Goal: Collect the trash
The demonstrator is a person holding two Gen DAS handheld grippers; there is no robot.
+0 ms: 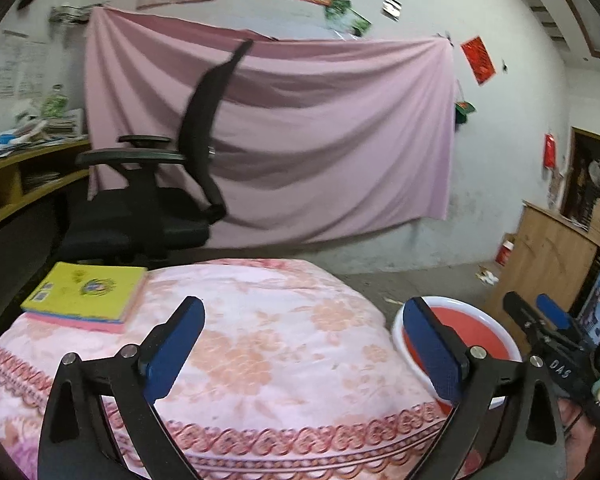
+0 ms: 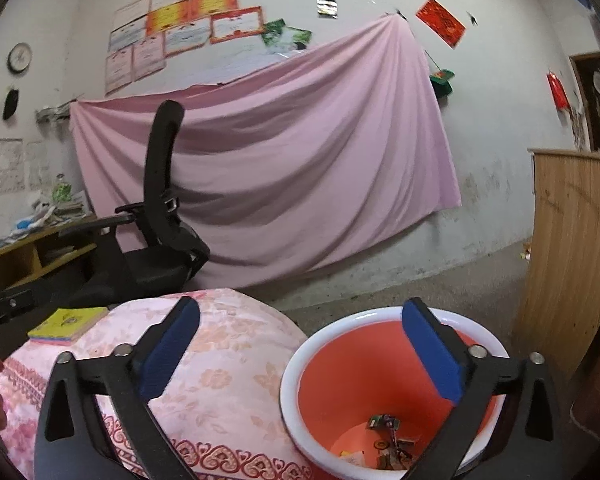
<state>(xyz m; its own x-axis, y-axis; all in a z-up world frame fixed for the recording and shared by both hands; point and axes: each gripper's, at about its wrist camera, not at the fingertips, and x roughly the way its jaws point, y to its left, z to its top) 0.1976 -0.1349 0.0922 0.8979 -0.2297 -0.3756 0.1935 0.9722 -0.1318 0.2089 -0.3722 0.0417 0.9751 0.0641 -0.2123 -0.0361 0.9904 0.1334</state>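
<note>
The landmark here is the red bin (image 2: 384, 380) with the white rim, standing on the floor just beside the right edge of the table under its pink flowered cloth (image 2: 220, 364). At the bottom of that bin lies a small heap of trash (image 2: 388, 436): dark scraps, a bit of something green and a pale or yellowish piece, though the pile is small and partly behind the right finger, so what each piece is cannot be told. The right gripper (image 2: 300, 352) hangs above and just to the near side of the bin with its jaws spread wide and nothing between the blue pads (image 2: 168, 356). The left gripper (image 1: 300, 352) is over the table, to the left of the bin, equally wide and equally empty; in its view the right gripper shows just past the bin's far side. On the cloth left of the bin no loose litter is visible; only a yellow book (image 1: 88, 290) on a pink pad lies at the far left corner, and that does not look like rubbish. Beyond the bin, on the floor near the wooden cabinet (image 1: 548, 256), a crumpled pale scrap (image 1: 487, 276) lies. So the table's share appears done, with the trash dropped in; what may remain is that floor scrap.
</note>
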